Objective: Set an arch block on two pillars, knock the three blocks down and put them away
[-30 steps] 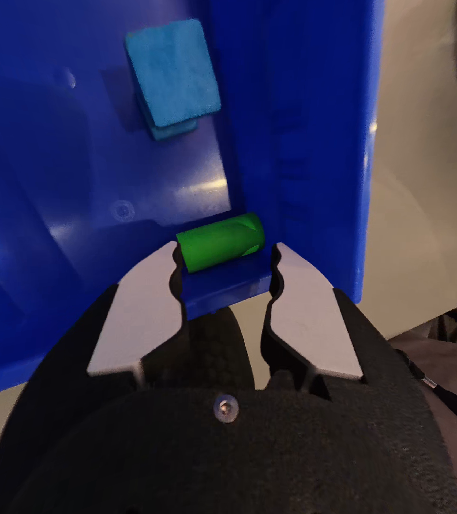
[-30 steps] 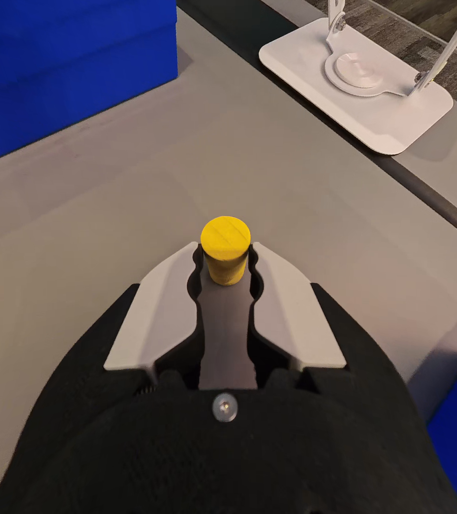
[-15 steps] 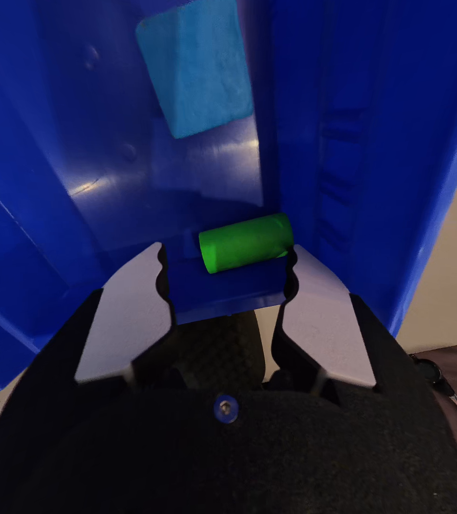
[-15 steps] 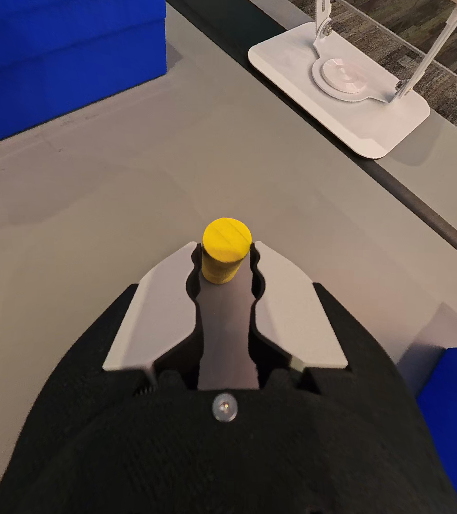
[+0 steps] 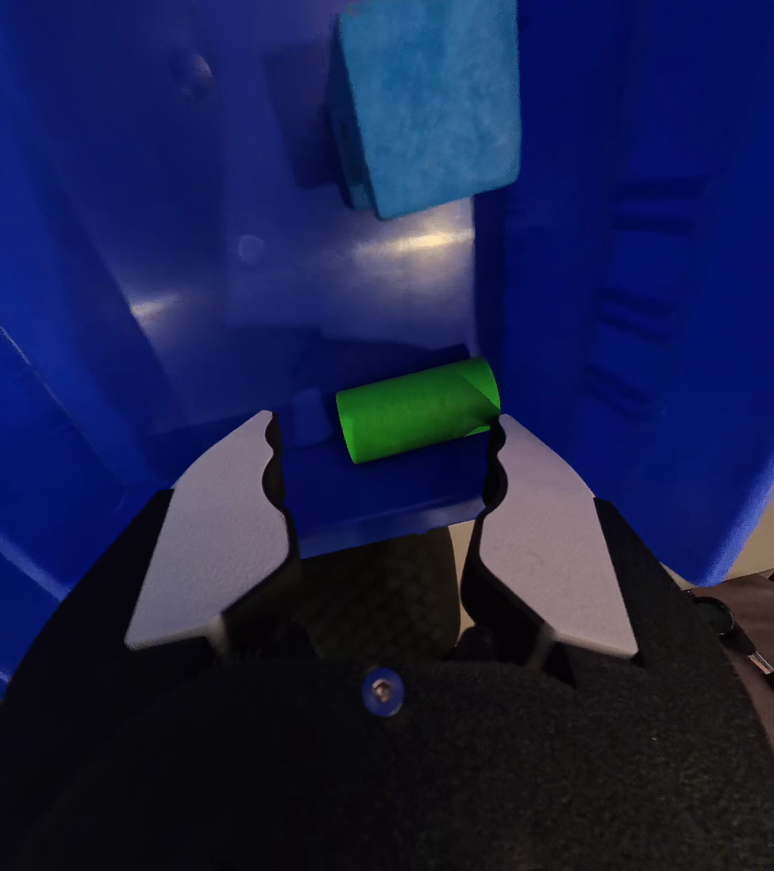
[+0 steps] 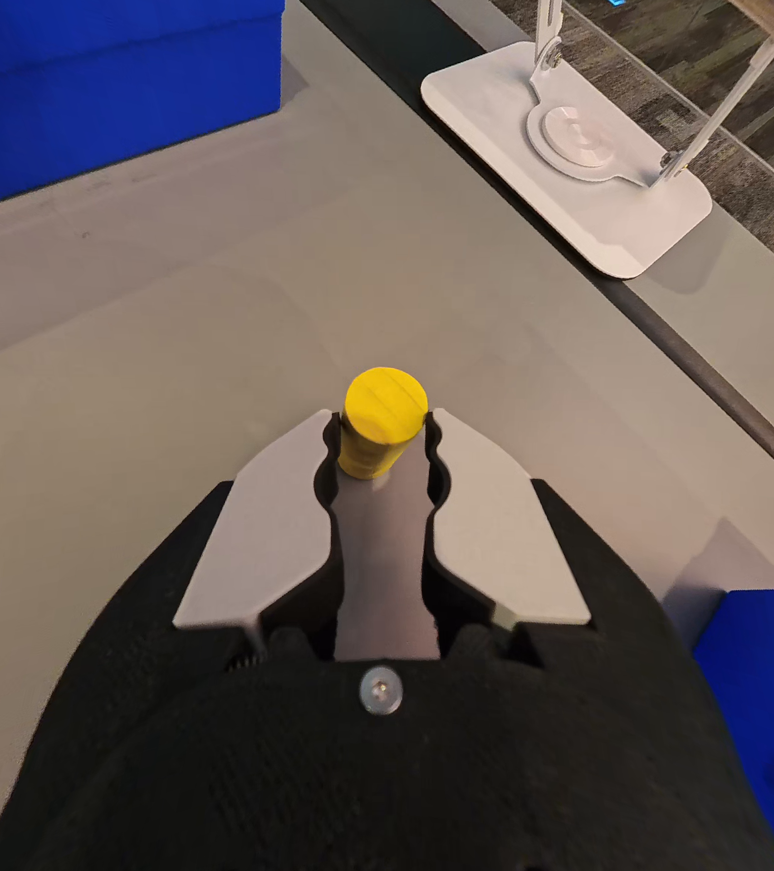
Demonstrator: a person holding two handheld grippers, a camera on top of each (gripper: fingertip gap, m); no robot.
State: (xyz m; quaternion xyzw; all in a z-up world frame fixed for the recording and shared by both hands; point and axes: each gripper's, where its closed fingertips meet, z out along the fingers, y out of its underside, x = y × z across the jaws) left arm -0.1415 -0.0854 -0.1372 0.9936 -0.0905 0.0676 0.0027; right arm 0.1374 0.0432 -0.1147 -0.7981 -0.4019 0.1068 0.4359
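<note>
In the left wrist view, a green cylinder (image 5: pixel 415 410) lies on its side on the floor of a blue bin (image 5: pixel 93 283), against the bin's right inner wall. A light blue block (image 5: pixel 427 108) lies farther in. My left gripper (image 5: pixel 385 424) is open and empty over the bin's near rim, its tips just short of the green cylinder. In the right wrist view, my right gripper (image 6: pixel 381 417) is shut on a yellow cylinder (image 6: pixel 385 405), held between the fingertips, end face up and slightly tilted, over the grey table (image 6: pixel 140 377).
A blue bin wall (image 6: pixel 116 94) stands at the far left of the right wrist view. A white stand base (image 6: pixel 564 155) sits at the far right beyond a dark strip. Another blue container (image 6: pixel 762 707) is at the near right. The white stand base (image 6: pixel 564 155) is about 30 cm from my right fingertips.
My left gripper has opened wider and moved deeper over the bin; the green cylinder stays on the bin floor. My right gripper still holds the yellow cylinder, which now tilts slightly.
</note>
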